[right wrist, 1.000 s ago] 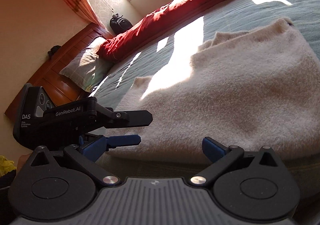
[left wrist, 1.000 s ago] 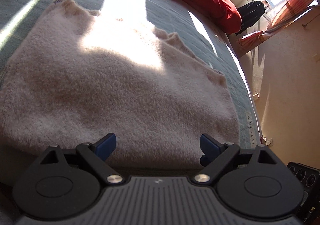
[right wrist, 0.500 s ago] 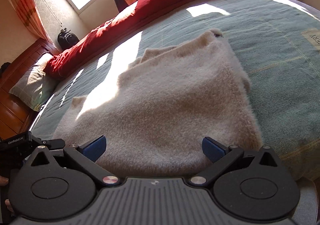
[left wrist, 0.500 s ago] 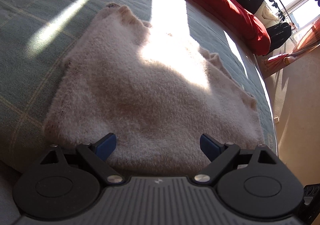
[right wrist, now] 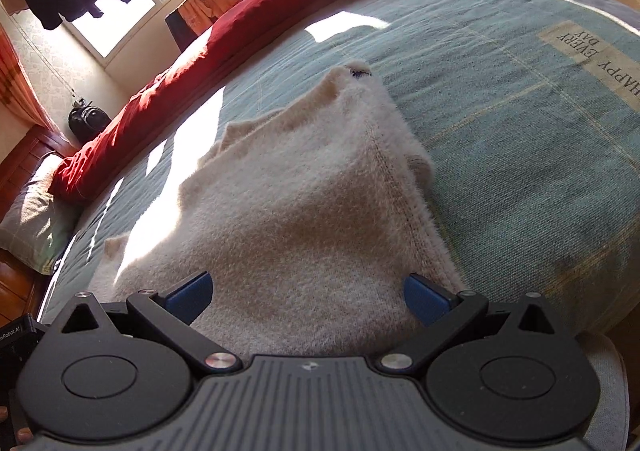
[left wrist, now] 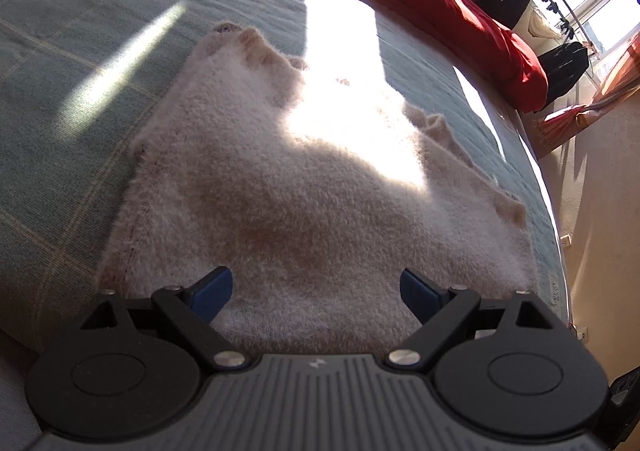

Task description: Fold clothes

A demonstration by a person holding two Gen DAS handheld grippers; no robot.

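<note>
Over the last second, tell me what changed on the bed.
The right gripper swung rightward along the sweater's near edge, away from the left gripper, which has slipped almost out of its view. The left one shifted slightly, its view now taking in the sweater's left edge. Nothing was grasped or released. Both stay open; the sweater lies as before on the blanket.
</note>
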